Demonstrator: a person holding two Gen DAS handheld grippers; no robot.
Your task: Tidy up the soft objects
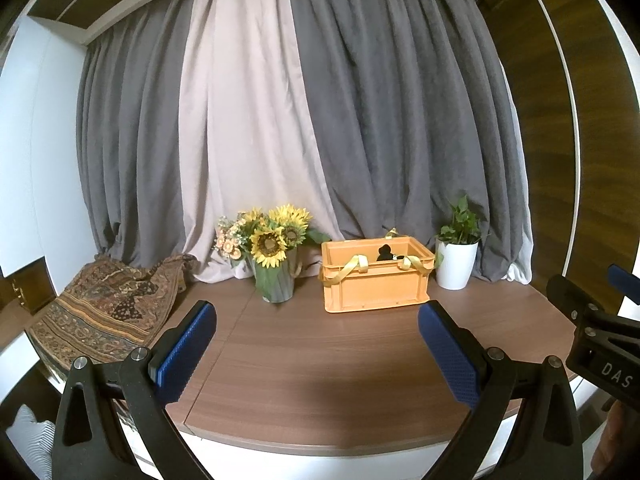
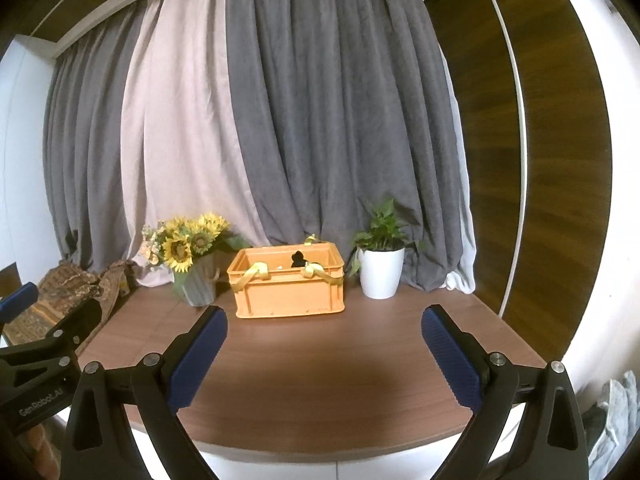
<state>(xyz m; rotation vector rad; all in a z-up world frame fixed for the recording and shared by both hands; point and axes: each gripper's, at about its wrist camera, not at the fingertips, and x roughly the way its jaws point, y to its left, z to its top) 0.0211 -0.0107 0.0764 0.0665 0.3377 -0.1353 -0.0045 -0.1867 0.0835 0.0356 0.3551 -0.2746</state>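
Crate [image 1: 375, 280] sits by the table's [image 1: 320, 360] back edge, ready for cloth [image 1: 108, 312]; both grippers, left [image 1: 316, 344] and right [image 2: 324, 344], gape empty.

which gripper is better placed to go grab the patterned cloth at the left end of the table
Left, probably. The patterned cloth lies right beside the open left gripper, by its left finger. The open right gripper sits further right, facing the orange crate, and would have to cross the left one.
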